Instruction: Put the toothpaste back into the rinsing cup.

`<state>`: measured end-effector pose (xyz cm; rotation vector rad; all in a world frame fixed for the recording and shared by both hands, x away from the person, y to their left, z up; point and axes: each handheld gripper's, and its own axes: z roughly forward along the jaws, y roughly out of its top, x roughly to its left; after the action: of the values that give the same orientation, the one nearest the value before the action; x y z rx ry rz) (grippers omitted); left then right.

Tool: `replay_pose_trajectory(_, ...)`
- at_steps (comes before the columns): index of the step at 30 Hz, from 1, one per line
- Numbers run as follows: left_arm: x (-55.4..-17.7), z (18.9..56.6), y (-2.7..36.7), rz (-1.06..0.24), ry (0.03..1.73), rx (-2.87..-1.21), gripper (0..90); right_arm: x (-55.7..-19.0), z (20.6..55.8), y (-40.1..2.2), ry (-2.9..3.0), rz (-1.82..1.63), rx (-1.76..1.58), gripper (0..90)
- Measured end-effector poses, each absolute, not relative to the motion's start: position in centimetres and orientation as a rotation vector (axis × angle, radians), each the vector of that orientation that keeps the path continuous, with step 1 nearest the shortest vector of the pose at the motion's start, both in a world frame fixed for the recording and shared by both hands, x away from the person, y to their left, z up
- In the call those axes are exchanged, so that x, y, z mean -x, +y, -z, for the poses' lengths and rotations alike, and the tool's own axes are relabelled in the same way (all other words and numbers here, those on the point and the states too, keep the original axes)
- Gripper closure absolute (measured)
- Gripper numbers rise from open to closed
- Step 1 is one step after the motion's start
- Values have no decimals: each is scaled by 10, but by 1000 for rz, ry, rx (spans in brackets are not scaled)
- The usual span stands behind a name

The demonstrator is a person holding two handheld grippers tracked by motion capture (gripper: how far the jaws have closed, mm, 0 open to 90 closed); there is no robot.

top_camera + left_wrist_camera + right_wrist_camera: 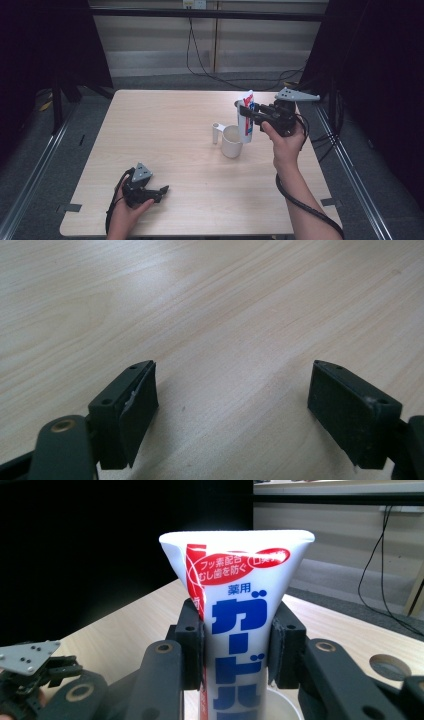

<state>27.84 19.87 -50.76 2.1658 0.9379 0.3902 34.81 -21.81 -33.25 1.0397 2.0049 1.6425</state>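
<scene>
A white toothpaste tube (pixel 246 117) with red and blue print stands upright, flat end up, its lower end over the white cup (pixel 232 141). My right gripper (pixel 248 114) is shut on the tube, with the pads pressing its sides (pixel 239 640). In the right gripper view the cup's rim (pixel 287 702) shows just under the tube. My left gripper (pixel 161 192) lies low over the table's near left, jaws wide apart with only bare wood (pixel 230 385) between them. The left gripper (pixel 30 672) also appears far off in the right gripper view.
A small white cylinder (pixel 216 133) stands just left of the cup. The wooden table (pixel 165 130) has a round hole (pixel 389 666) near its far right edge. Dark curtains flank both sides, and cables hang along the back wall.
</scene>
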Motion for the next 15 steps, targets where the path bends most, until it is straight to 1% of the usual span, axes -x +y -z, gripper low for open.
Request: replay_pose_trajectory(15, -278, 508, 199, -392, 938, -2165, 198, -363, 338, -209, 1991, -1627, -1041, 651)
